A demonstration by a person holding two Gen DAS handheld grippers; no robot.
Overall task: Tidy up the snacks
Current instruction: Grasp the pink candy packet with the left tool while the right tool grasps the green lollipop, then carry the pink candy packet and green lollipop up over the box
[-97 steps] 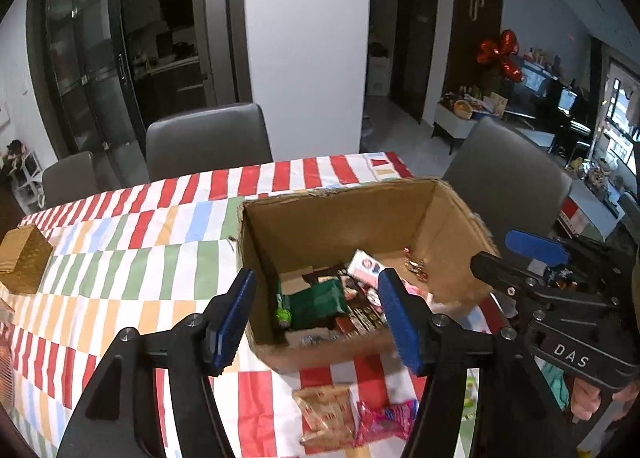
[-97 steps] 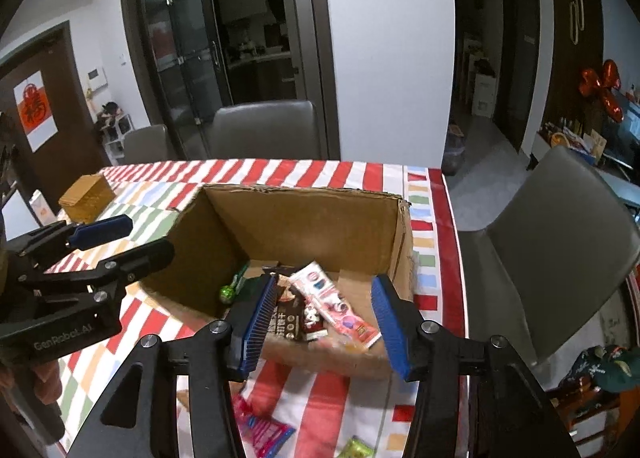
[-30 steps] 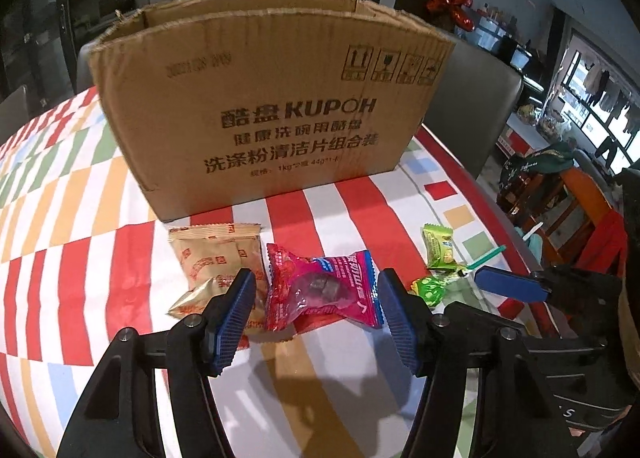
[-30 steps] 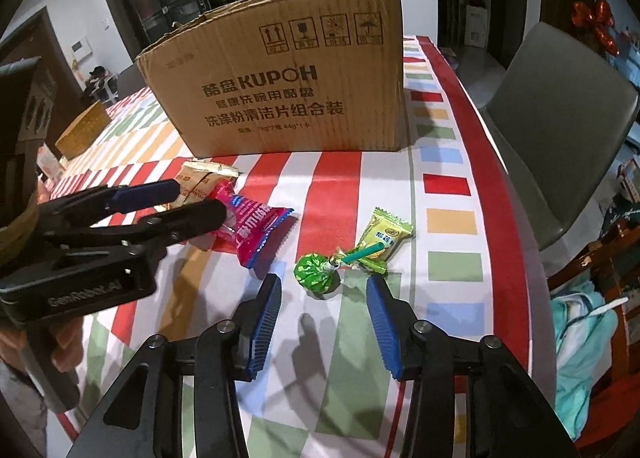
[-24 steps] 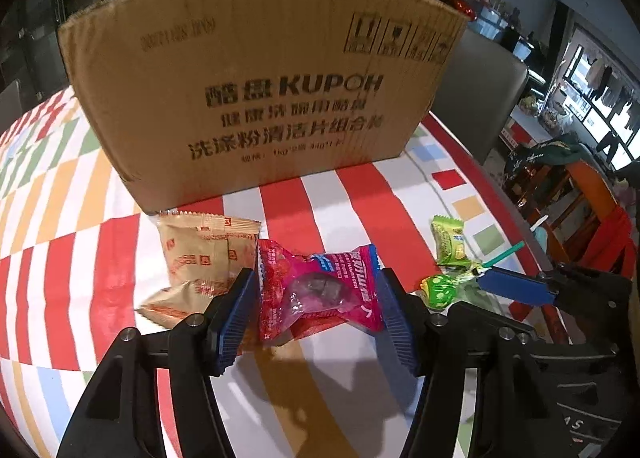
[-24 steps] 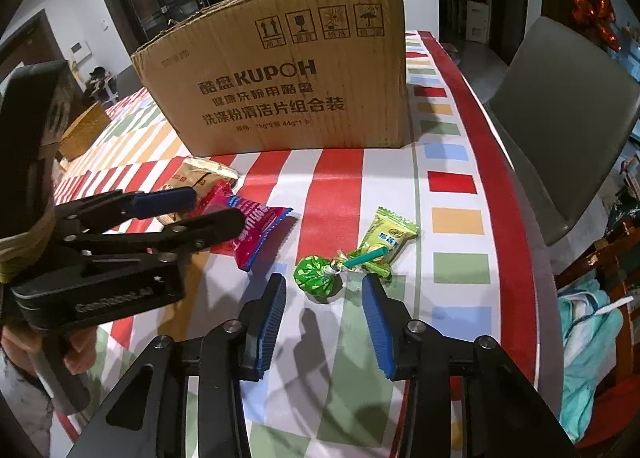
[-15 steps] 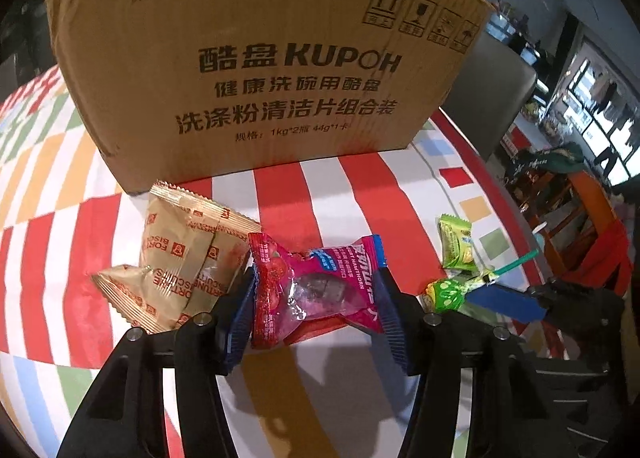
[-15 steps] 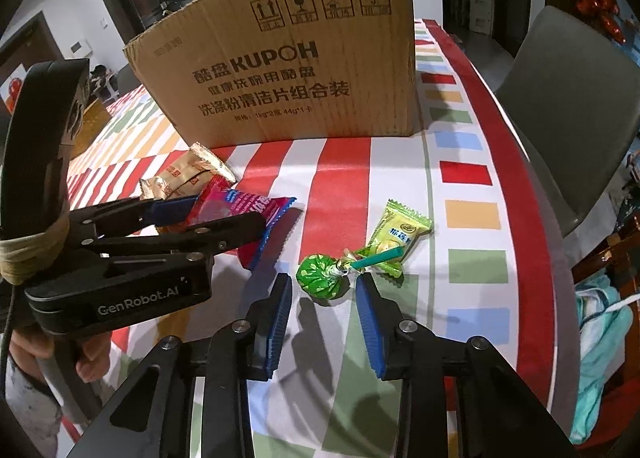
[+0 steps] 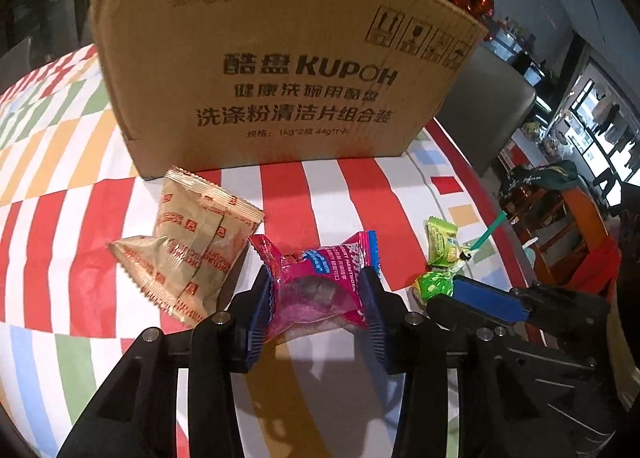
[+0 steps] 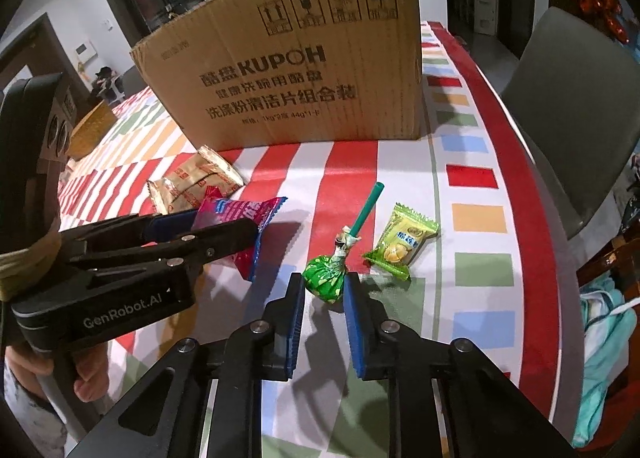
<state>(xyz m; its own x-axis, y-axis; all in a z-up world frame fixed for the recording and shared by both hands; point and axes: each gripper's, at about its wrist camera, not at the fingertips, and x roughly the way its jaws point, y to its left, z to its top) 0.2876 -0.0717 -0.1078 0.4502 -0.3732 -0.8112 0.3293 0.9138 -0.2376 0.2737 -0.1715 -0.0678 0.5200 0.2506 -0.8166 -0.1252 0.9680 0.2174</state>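
**K:** On the striped tabletop, status of both tools?

**M:** Left tool is clamped on the pink candy pack, in front of the cardboard box. Right tool brackets the green lollipop, pads touching or nearly so; can't tell if it's gripping.

**K:** Others?

**M:** Tan cookie packs just left of the pink one, yellow-green candy beside the lollipop.

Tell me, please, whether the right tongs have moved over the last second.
Yes. The right tongs have moved forward toward the cardboard box, and their jaws now close around the green lollipop, which lay ahead of them before.
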